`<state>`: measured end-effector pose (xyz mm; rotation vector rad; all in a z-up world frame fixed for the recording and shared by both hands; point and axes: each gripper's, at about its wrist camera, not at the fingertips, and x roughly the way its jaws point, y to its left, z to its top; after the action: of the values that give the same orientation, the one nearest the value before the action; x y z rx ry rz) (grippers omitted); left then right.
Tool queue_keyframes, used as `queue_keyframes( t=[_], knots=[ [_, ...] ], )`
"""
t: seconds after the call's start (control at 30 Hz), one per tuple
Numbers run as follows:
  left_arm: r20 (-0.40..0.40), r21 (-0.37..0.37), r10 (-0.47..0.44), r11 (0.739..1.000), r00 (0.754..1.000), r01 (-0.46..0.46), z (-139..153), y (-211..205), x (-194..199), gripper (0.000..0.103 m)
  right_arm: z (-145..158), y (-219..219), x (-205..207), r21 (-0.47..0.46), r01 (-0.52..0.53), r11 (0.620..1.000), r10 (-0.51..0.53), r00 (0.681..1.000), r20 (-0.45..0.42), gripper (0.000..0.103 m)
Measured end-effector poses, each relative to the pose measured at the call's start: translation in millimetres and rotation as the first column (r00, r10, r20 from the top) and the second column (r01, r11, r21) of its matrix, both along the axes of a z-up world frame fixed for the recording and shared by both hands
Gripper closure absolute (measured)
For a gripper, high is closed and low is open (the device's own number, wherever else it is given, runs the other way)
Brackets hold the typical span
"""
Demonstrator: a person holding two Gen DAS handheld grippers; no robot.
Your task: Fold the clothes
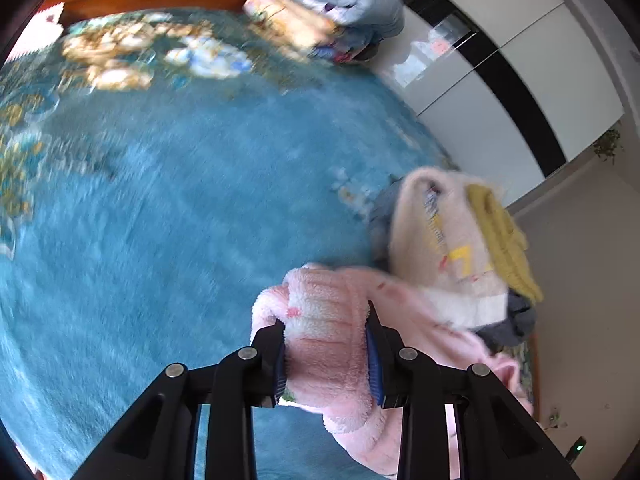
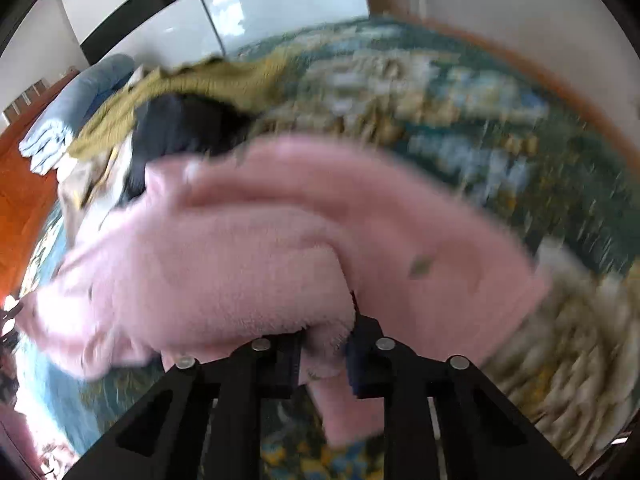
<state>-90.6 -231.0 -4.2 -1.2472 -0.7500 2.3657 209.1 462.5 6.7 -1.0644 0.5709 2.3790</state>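
A fluffy pink garment [image 1: 328, 344] is held between both grippers above the blue carpet [image 1: 160, 220]. My left gripper [image 1: 326, 356] is shut on a thick bunch of its fleece. In the right wrist view the same pink garment [image 2: 240, 248] fills the middle, blurred, and my right gripper [image 2: 324, 356] is shut on a fold of it. Behind it lies a pile of clothes: a cream fleece [image 1: 440, 240], a mustard knit [image 1: 504, 240] and a dark grey piece [image 1: 516, 320]. The pile also shows in the right wrist view [image 2: 180, 120].
A folded stack of pale blue and patterned bedding [image 1: 332, 4] sits at the carpet's far edge. White cabinet doors with black bands [image 1: 500, 80] stand behind. The carpet has a floral border [image 2: 440, 120]. Orange wood floor [image 2: 20, 200] lies beyond it.
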Motion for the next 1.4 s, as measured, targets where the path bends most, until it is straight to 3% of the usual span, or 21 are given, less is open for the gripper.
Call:
queue_keyframes(
  t=[0.07,0.13,0.2,0.27,0.37,0.47,0.57,0.7,0.77,0.97,1.13,1.27,1.33,1.4],
  knots=[
    [-0.131,0.026,-0.047,0.998,0.99,0.051,26,5,2,0.07,41,7,3,0.103,0.043,0.994,-0.035,0.997,-0.071,0.088],
    [-0.202,-0.002,-0.086,0.996,0.976,0.087,53,12,9,0.07,79,6,15,0.214,0.08,0.974,-0.047,0.987,-0.154,0.088],
    [-0.15,-0.035,-0.095,0.995,0.984,0.09,59,17,15,0.07,113,1,31,0.328,0.122,0.937,-0.051,0.975,-0.216,0.088],
    [-0.141,-0.079,-0.118,0.991,0.983,0.108,52,21,20,0.07,118,1,50,0.397,0.163,0.903,-0.077,0.972,-0.223,0.087],
    [-0.064,-0.124,-0.123,0.986,0.99,0.114,21,24,23,0.07,68,18,68,0.341,0.163,0.926,-0.127,0.984,-0.126,0.087],
    [0.077,-0.072,-0.1,0.992,0.992,0.105,-28,16,26,0.07,0,37,79,0.211,0.164,0.964,-0.168,0.986,0.003,0.086],
    [0.116,-0.076,-0.085,0.993,0.99,0.094,-47,13,34,0.069,-40,36,90,0.141,0.16,0.977,-0.17,0.984,0.057,0.086],
    [0.094,-0.061,-0.086,0.994,0.992,0.092,-45,10,40,0.067,-31,26,95,0.177,0.129,0.976,-0.144,0.987,0.074,0.081],
    [0.084,-0.061,-0.084,0.994,0.993,0.09,-43,8,44,0.064,-23,23,101,0.18,0.121,0.976,-0.138,0.987,0.083,0.07],
    [0.057,-0.009,-0.062,0.998,0.996,0.062,-39,-14,61,0.049,-10,17,133,0.17,0.136,0.976,-0.152,0.985,0.085,0.051],
    [0.066,0.087,-0.021,0.996,0.998,0.015,-51,-36,80,0.045,2,23,164,0.127,0.219,0.967,-0.224,0.974,0.026,0.05],
    [0.1,0.184,-0.011,0.983,0.995,-0.007,-69,-46,91,0.044,4,43,169,-0.077,0.271,0.96,-0.278,0.955,-0.106,0.05],
    [0.117,0.232,-0.008,0.973,0.993,-0.02,-78,-51,96,0.044,5,53,171,-0.185,0.281,0.942,-0.312,0.935,-0.168,0.048],
    [0.126,0.235,-0.02,0.972,0.992,-0.01,-81,-38,94,0.044,5,63,174,-0.291,0.281,0.915,-0.351,0.909,-0.225,0.043]
  ],
)
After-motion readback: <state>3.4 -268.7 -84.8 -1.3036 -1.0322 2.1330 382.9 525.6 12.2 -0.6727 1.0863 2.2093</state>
